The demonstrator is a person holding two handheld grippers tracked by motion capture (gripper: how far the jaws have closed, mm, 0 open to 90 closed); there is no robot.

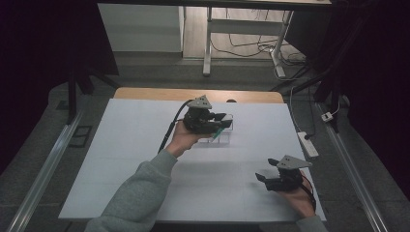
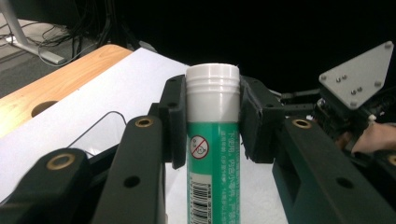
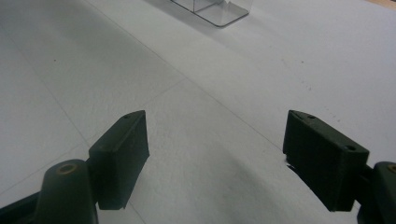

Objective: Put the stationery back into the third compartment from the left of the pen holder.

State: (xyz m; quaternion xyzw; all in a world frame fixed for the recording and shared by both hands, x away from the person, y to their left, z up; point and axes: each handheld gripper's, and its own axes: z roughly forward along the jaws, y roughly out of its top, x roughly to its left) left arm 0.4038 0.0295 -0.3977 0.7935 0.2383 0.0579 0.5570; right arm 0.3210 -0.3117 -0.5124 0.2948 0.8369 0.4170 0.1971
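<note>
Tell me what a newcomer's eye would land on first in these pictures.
First, the green tube with a white cap, clamped upright between the jaws of the left gripper. In the high view that gripper is raised over a clear plastic box near the middle of the white table cover. The right gripper rests at the table's near right corner, its jaws wide apart with nothing between them.

White sheet (image 1: 145, 159) covering light wooden tabletop (image 1: 145, 93), white power strip (image 1: 308, 144) on grey floor at right, white-legged desk frame (image 1: 208, 48) behind.
</note>
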